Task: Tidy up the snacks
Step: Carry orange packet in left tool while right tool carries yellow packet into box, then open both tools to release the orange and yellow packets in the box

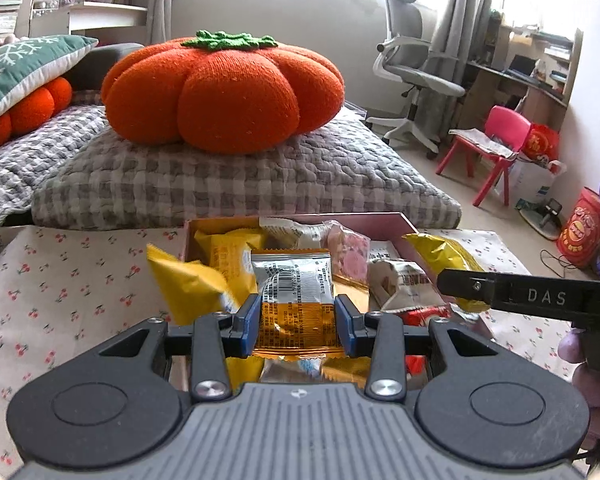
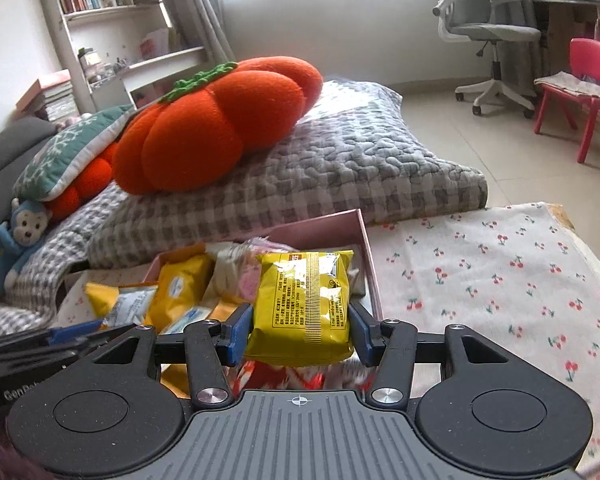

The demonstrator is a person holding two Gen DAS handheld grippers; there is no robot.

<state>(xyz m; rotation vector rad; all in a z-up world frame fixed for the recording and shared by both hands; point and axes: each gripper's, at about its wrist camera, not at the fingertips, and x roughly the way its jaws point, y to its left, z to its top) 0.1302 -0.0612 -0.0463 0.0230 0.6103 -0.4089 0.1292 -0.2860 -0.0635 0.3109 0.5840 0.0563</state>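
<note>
A pink box (image 1: 404, 222) full of snack packets stands on a cherry-print cloth (image 1: 68, 280). My left gripper (image 1: 298, 322) is shut on a silver and orange snack packet (image 1: 294, 300), held just above the box. The right gripper (image 2: 300, 330) is shut on a yellow snack packet (image 2: 304, 304) over the pink box (image 2: 360, 220) near its right wall. In the left wrist view that yellow packet (image 1: 440, 254) shows at the right, beside a black finger (image 1: 468, 286) of the other gripper. Yellow, pink and white packets lie heaped in the box.
An orange pumpkin cushion (image 1: 224, 92) rests on a grey checked pillow (image 1: 240, 184) just behind the box. A blue monkey toy (image 2: 18, 240) lies at the left. On the floor to the right stand an office chair (image 1: 416, 72) and a pink child's chair (image 1: 496, 144).
</note>
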